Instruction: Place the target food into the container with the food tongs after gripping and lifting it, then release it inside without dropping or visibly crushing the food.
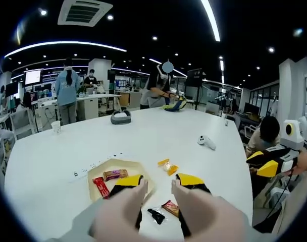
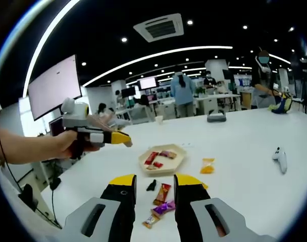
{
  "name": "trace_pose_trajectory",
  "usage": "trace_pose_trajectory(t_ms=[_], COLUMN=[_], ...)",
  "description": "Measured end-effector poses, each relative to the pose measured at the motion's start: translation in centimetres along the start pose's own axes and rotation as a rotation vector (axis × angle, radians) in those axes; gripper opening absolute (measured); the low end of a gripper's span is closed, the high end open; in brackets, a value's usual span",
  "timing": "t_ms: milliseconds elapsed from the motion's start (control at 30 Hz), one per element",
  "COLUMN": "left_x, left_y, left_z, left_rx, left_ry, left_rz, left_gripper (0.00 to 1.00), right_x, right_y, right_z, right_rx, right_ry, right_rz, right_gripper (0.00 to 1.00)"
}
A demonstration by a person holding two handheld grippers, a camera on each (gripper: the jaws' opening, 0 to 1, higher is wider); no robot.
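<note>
A beige hexagonal tray (image 1: 135, 165) lies on the white table and holds a red packet (image 1: 100, 186) and a brown packet (image 1: 115, 174). My left gripper (image 1: 160, 180) hovers open just over the tray's near right side. An orange snack (image 1: 168, 166) lies to the right of the tray, with a black packet (image 1: 156, 216) and a red-brown packet (image 1: 170, 207) between the jaws. My right gripper (image 2: 156, 181) is open above a black packet (image 2: 151, 185), a red packet (image 2: 163, 192) and a purple packet (image 2: 163, 207). The tray (image 2: 176, 160) sits beyond them.
A white controller (image 2: 279, 159) lies at the right of the table and a white power strip (image 1: 95, 165) lies behind the tray. A paper cup (image 1: 55, 126) and a grey headset (image 1: 120, 117) stand farther back. Several people work at desks behind the table.
</note>
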State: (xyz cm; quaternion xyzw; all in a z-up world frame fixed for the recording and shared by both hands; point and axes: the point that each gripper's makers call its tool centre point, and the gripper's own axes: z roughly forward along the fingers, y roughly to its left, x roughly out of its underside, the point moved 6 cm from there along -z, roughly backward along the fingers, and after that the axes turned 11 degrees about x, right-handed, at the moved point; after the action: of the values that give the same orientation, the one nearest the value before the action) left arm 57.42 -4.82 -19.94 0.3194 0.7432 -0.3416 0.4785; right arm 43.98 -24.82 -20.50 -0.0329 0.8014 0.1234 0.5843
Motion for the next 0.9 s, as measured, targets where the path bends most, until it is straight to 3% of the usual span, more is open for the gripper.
trace_pose_trajectory(t_ms=[233, 533, 600, 900], left_x=[0.8, 2.1, 2.8, 4.2], left_y=[-0.8, -1.2, -0.9, -1.6], left_z=[0.8, 1.3, 1.8, 3.2], left_rx=[-0.003, -0.004, -0.004, -0.008], left_ry=[-0.004, 0.016, 0.03, 0.068], left_rz=[-0.022, -0.043, -0.076, -0.095], left_gripper=[0.24, 0.24, 0.24, 0.25], right_x=[1.7, 1.0, 1.1, 1.3], right_y=[0.9, 0.9, 0.3, -0.8], right_z=[-0.1, 0.1, -0.2, -0.5], right_rx=[0.01, 0.022, 0.05, 0.095], right_ry=[0.011, -0.023, -0.029, -0.009], right_rz=[0.03, 0.022, 0.062, 0.071], right_gripper=[0.29, 0.29, 0.29, 0.31])
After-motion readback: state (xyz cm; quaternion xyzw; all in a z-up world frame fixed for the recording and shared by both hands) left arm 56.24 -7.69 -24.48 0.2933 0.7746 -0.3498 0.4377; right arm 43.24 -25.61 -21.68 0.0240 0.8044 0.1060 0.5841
